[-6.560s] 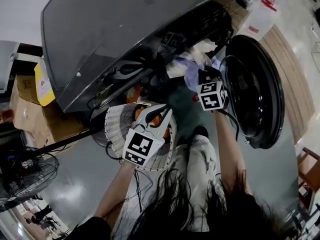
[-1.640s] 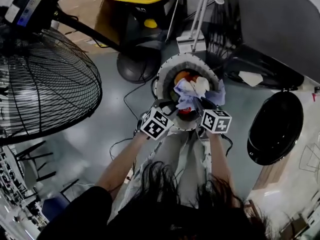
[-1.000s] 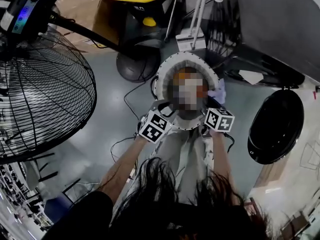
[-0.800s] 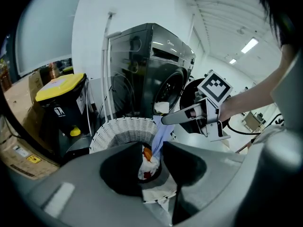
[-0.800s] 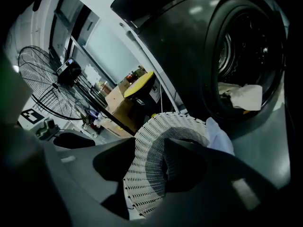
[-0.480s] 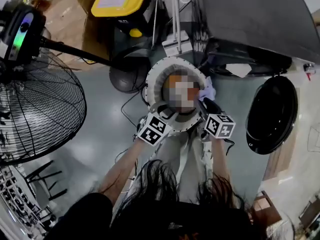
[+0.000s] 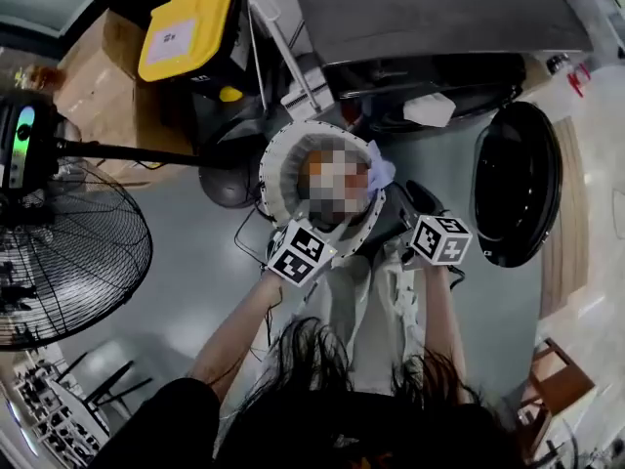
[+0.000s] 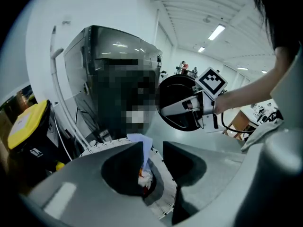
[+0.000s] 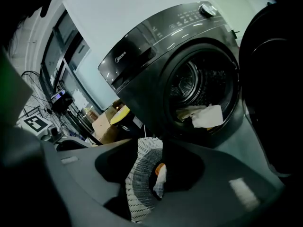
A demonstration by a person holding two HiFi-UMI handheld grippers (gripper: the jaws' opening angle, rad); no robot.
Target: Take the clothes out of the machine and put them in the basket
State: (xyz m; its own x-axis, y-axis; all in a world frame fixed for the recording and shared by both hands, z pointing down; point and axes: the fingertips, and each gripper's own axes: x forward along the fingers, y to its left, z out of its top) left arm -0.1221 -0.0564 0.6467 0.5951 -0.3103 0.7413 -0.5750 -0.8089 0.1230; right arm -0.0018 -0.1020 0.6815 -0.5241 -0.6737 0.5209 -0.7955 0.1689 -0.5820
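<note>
White cloth (image 7: 430,110) in the machine's (image 7: 430,18) drum mouth lies at 12 o'clock from my right gripper (image 7: 415,198), the nearer one. My left gripper (image 7: 327,231) sits at the basket (image 7: 276,149). Both sets of jaws stand apart, holding nothing.

1. Basket (image 7: 278,154): white, with a perforated mesh pattern.
2. Cloth (image 7: 380,172) at the basket's 3 o'clock rim: pale lavender.
3. Garment (image 9: 160,174) inside the basket: orange and white.
4. Washing machine (image 9: 156,70): dark grey; door (image 7: 515,184) black.
5. Bin lid (image 7: 190,32), at 10 o'clock from the basket: yellow.
6. Marker cubes (image 7: 296,254): black-and-white squares.
7. Floor (image 7: 195,301): glossy grey.
</note>
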